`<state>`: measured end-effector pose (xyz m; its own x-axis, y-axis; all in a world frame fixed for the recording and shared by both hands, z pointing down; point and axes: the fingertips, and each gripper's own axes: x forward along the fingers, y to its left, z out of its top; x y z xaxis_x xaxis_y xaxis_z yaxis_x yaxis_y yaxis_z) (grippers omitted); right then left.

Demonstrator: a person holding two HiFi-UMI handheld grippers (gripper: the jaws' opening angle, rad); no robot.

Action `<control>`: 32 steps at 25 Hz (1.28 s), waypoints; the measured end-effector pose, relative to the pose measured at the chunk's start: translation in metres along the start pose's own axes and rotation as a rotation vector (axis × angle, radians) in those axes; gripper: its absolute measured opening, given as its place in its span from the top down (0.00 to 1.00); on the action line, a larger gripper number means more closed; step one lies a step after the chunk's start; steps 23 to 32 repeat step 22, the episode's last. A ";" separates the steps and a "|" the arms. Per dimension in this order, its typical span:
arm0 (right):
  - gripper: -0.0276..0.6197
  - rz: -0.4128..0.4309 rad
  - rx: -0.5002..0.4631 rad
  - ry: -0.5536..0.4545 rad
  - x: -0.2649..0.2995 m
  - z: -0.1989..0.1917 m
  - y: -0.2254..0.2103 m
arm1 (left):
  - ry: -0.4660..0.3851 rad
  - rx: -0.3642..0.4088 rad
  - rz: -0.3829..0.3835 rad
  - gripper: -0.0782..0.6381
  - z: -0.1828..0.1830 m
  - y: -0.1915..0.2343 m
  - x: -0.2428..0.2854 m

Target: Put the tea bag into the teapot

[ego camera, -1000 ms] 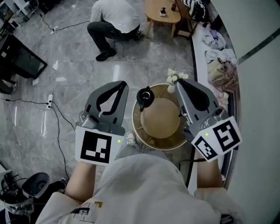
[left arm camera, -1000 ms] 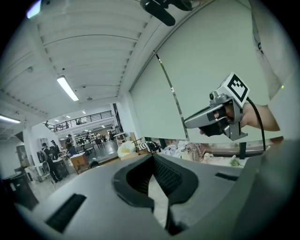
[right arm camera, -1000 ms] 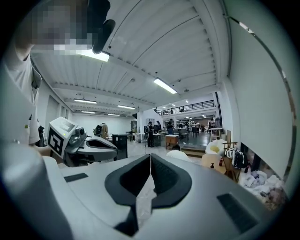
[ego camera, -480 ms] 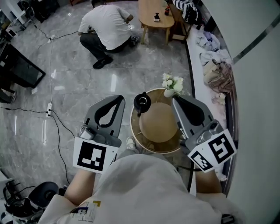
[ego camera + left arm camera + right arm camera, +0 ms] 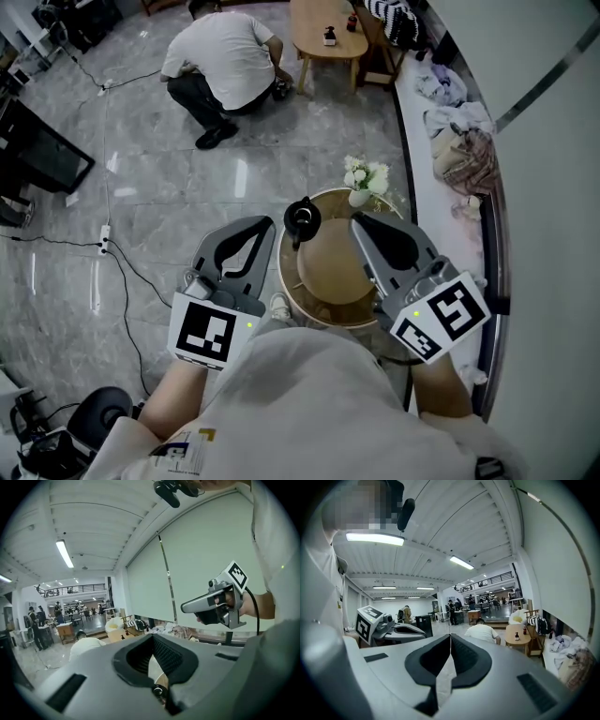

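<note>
A small black teapot (image 5: 303,217) stands at the far left edge of a round wooden table (image 5: 330,281). No tea bag shows in any view. My left gripper (image 5: 266,225) hovers just left of the table, its tip close to the teapot, jaws shut and empty. My right gripper (image 5: 359,221) hangs over the table's right side, also shut on nothing. In the left gripper view the jaws (image 5: 153,635) meet at the tip, and a dark round part of the teapot (image 5: 159,691) shows below them. In the right gripper view the jaws (image 5: 450,636) are pressed together.
A white vase of flowers (image 5: 362,178) stands at the table's far edge. A person (image 5: 223,58) crouches on the tiled floor beyond, beside a low wooden table (image 5: 324,36). Clothes lie on a ledge (image 5: 457,131) at the right. Cables (image 5: 112,239) run across the floor at the left.
Both grippers have drawn a little closer to the teapot, the right one swinging left over the table. The head view has shifted; the teapot has not moved.
</note>
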<state>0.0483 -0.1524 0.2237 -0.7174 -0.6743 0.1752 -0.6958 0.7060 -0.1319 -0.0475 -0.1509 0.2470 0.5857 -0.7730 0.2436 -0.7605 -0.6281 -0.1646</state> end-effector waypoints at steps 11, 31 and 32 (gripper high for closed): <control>0.94 -0.013 -0.002 0.005 -0.003 -0.001 -0.007 | 0.005 0.008 0.007 0.88 0.005 -0.001 0.002; 0.95 -0.016 -0.013 0.012 -0.010 0.006 -0.008 | 0.009 0.025 0.007 0.88 0.012 -0.003 0.001; 0.95 -0.016 -0.013 0.012 -0.010 0.006 -0.008 | 0.009 0.025 0.007 0.88 0.012 -0.003 0.001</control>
